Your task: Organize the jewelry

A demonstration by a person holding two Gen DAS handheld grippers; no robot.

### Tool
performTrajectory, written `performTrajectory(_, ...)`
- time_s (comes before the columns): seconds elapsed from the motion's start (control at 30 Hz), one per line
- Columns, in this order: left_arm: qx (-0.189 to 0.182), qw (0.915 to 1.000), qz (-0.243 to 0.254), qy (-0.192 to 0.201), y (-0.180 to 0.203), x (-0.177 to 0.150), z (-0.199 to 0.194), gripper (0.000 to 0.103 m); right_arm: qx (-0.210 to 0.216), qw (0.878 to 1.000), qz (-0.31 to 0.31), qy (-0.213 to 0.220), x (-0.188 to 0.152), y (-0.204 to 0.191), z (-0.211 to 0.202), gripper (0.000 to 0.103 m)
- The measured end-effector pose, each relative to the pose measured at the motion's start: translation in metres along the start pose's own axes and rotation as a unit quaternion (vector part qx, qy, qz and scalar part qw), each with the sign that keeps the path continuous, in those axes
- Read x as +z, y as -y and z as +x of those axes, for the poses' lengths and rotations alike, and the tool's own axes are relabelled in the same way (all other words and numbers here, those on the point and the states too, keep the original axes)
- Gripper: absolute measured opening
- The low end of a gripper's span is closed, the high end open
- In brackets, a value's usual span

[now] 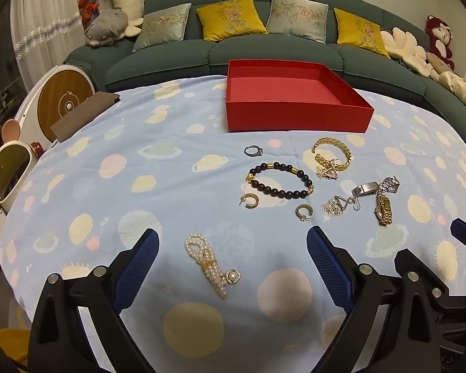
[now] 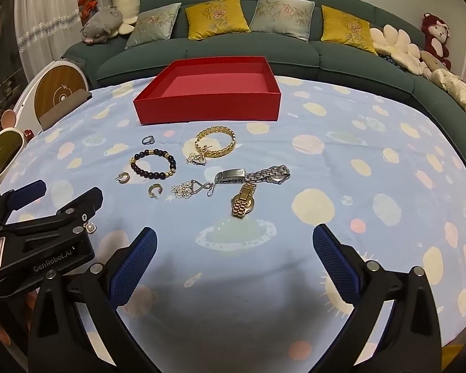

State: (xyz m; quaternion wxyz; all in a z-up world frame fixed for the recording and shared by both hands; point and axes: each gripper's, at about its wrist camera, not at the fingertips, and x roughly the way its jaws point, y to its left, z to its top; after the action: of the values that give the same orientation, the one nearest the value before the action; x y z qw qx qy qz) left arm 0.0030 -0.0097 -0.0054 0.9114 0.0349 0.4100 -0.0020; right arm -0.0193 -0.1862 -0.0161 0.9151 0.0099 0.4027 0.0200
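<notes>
An empty red box (image 1: pixel 295 112) (image 2: pixel 208 107) stands at the far side of the blue patterned cloth. In front of it lie a silver ring (image 1: pixel 253 151), a gold bangle (image 1: pixel 332 154), a dark bead bracelet (image 1: pixel 279 180), two gold hoop earrings (image 1: pixel 249 201), a silver pendant (image 1: pixel 335 206), a silver watch (image 1: pixel 376 186) and a gold watch (image 1: pixel 383 209) (image 2: pixel 244 200). A pearl bracelet (image 1: pixel 206 262) lies between my left gripper's open fingers. My left gripper (image 1: pixel 233 248) is open and empty. My right gripper (image 2: pixel 234 248) is open and empty, just short of the gold watch.
A green sofa (image 1: pixel 264 52) with cushions and plush toys runs behind the table. A round white and wood appliance (image 1: pixel 63 99) and a brown flat board (image 1: pixel 84 115) sit at the left edge. The left gripper's body (image 2: pixel 40 233) shows at the right wrist view's left.
</notes>
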Motion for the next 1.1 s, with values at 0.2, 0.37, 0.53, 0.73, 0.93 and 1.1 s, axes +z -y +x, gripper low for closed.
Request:
performTrajectory(0.2,0.0,1.0,-0.003,-0.006,-0.001,-0.001,0.005,0.093,0.003,1.0,0.0,-0.005,0.001,0.0,0.005,0.098)
performTrajectory(0.37,-0.002,1.0,-0.002,-0.009,-0.001,-0.001,0.008,0.093,0.007,1.0,0.002,-0.01,0.001,0.0,0.009,0.098)
performTrajectory(0.53,-0.005,0.9999,0.0,-0.01,-0.001,-0.002,0.008,0.093,0.004,1.0,-0.003,-0.011,-0.001,0.0,0.01,0.098)
performTrajectory(0.73,-0.014,0.9998,-0.002,-0.011,-0.002,-0.002,0.008,0.093,0.0,1.0,0.004,-0.011,-0.001,0.007,0.01,0.098)
performTrajectory(0.93,-0.015,0.9997,-0.01,-0.014,-0.003,-0.003,0.009,0.093,0.0,1.0,0.012,-0.012,-0.002,0.012,0.011,0.098)
performTrajectory(1.1,-0.015,0.9998,-0.007,-0.013,-0.001,-0.004,0.009,0.093,0.001,1.0,0.01,-0.012,-0.003,0.011,0.011,0.098)
